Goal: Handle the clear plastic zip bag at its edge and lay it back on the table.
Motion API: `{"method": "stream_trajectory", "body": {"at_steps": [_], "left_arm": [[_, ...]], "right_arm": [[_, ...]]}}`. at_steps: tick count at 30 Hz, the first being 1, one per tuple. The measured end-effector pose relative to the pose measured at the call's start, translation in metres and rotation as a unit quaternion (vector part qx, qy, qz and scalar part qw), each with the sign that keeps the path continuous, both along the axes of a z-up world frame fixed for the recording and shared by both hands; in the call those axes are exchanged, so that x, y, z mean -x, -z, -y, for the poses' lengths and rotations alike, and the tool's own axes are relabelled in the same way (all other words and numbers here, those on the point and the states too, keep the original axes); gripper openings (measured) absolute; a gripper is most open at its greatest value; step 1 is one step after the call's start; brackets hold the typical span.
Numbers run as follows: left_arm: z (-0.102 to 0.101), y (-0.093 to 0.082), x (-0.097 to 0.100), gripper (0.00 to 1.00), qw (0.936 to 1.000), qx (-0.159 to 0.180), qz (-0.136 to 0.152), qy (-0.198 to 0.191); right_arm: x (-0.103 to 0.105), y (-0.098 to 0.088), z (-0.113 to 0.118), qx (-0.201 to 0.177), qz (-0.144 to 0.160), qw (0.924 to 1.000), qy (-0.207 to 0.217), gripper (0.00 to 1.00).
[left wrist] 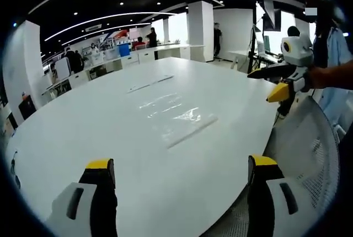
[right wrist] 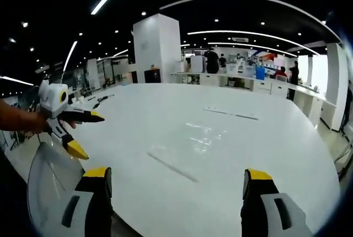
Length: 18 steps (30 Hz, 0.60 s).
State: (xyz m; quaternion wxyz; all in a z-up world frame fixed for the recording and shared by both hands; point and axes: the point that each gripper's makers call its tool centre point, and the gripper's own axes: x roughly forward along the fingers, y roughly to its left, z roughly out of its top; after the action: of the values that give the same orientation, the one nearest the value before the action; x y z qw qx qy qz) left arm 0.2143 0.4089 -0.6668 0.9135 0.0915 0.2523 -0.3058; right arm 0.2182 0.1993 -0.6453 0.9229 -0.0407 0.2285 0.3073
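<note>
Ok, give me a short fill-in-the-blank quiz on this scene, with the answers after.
1. The clear zip bag lies flat on the ___ table.
2. Both grippers, left and right, have their jaws ___.
3. The jaw tips are coloured ___.
Answers: white; open; yellow.

We see a glossy white oval counter (left wrist: 110,132) under a clear, colourless plastic zip bag (left wrist: 179,117) showing pale glints. Our left claw (left wrist: 179,171) and right claw (right wrist: 174,182) have black fingers, yellow tips and white housings. The mesh chair back (left wrist: 309,154) is white-grey.
</note>
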Motion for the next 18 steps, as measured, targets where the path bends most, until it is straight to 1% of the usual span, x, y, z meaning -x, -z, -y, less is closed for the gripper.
{"method": "stream_trajectory", "body": {"at_steps": [18], "left_arm": [[-0.0001, 0.0014, -0.0047, 0.99, 1.0000, 0.000, 0.000, 0.001]], "right_arm": [[-0.0021, -0.0015, 0.0013, -0.001, 0.001, 1.0000, 0.001, 1.00]]}}
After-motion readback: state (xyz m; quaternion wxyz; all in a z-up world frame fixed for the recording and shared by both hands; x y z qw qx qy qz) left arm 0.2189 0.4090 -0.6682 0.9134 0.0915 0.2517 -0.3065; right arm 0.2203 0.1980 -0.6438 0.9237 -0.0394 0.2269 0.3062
